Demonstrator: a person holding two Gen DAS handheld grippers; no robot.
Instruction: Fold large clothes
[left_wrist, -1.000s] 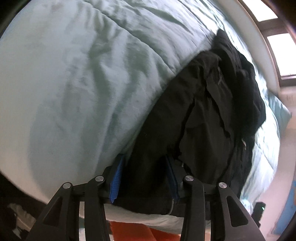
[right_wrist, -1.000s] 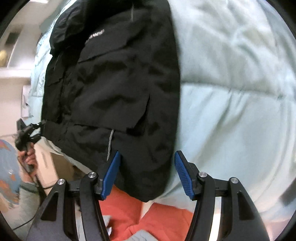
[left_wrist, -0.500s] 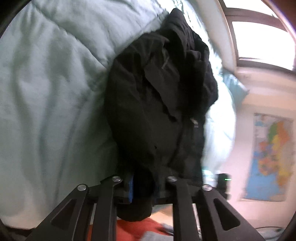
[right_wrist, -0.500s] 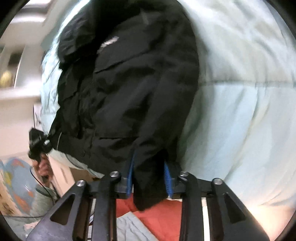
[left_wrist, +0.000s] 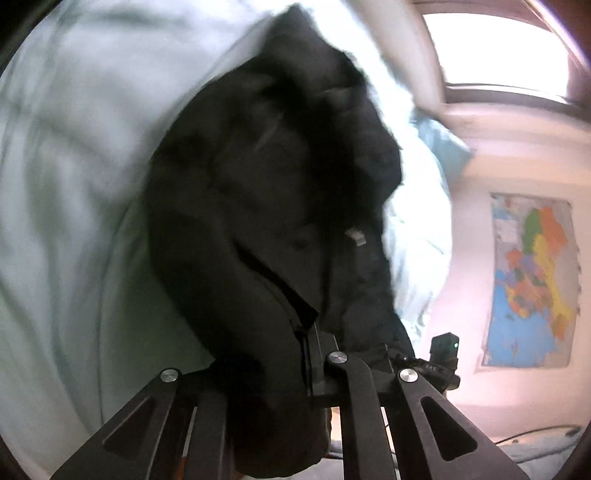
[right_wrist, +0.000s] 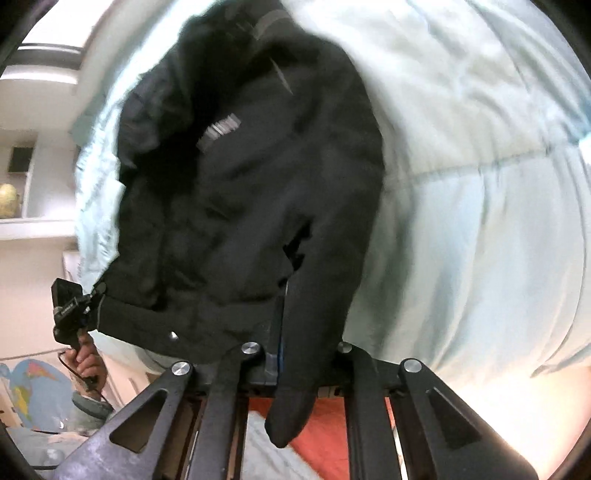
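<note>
A large black jacket (left_wrist: 266, 192) hangs lifted above a pale green quilted bed (left_wrist: 74, 184). My left gripper (left_wrist: 269, 354) is shut on one bottom corner of the jacket, with cloth bunched between the jaws and hanging over them. In the right wrist view the same jacket (right_wrist: 236, 177) shows its front with a small grey logo. My right gripper (right_wrist: 306, 354) is shut on the other bottom corner, and a black flap hangs below the jaws. The far left-hand gripper (right_wrist: 70, 310) grips the jacket's hem.
The quilt (right_wrist: 480, 184) fills most of both views. A coloured wall map (left_wrist: 532, 280) hangs at the right, with a bright window (left_wrist: 495, 40) above. An orange cloth (right_wrist: 325, 435) lies below my right gripper. A shelf (right_wrist: 22, 225) stands at far left.
Both grippers closed on the jacket's bottom corners and lifted it off the bed. The jacket now hangs and the views have tilted up toward the wall and window.
</note>
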